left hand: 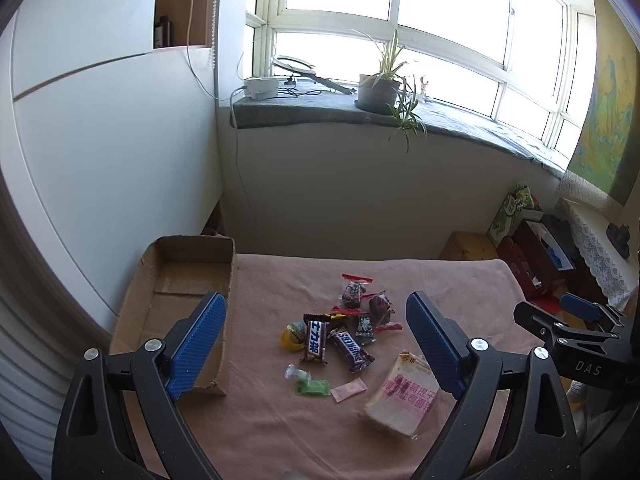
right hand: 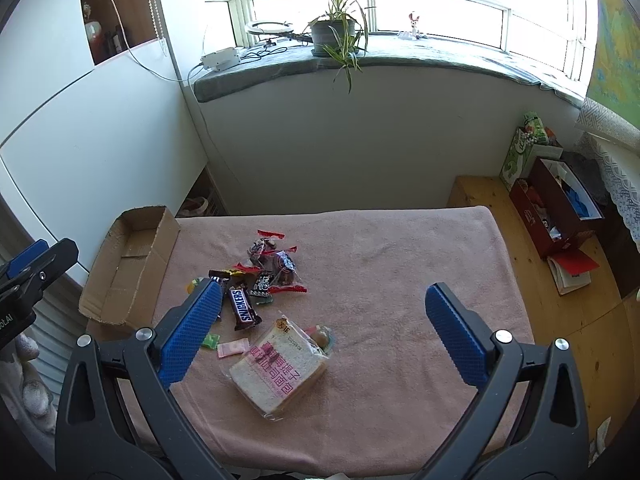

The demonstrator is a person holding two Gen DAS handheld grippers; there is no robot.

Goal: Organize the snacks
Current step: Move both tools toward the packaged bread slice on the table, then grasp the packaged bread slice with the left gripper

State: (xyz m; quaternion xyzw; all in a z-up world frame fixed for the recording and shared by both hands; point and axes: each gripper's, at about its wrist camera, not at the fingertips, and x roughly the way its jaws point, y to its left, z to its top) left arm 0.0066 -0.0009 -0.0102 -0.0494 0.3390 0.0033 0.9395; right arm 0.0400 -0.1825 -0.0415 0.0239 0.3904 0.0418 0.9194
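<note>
- While both tools hang above the pink-towelled table (right hand: pixel 400 264), the left gripper (left hand: pixel 316 332) has its blue-padded jaws spread wide and holds nothing; the candy pile shows in the gap between them.
- The right gripper (right hand: pixel 322 320) is likewise spread wide and empty, with the bagged bread below the gap.
- In the left wrist view, the right gripper's blue tip pokes in at 3 o'clock; in the right wrist view, the left one's tip shows at 9 o'clock.
- The sliced bread pack (right hand: pixel 278 368), clear wrap with pink print, lies flat on the towel at 5 o'clock from the pile, apart from the bars.
- A small pink sachet (right hand: pixel 233 348) and a green wrapped sweet (right hand: pixel 211 340) lie just beside the bread at its 9 o'clock.
- A Snickers bar (right hand: pixel 245 308) lies at the pile's near edge; in the left wrist view a second Snickers bar (left hand: pixel 314 340) with Chinese lettering lies beside it, touching.
- A yellow toy egg (left hand: pixel 292 334) sits at 9 o'clock of that second bar.
- Red-edged clear packets of dark dried fruit (left hand: pixel 354 292) make up the pile's far side, overlapping one another.
- The open cardboard box (right hand: pixel 128 264) stands at the table's left edge, 9 o'clock from the pile, with no snack visible inside.
- Beyond, a potted spider plant (right hand: pixel 334 34) stands on the windowsill.
</note>
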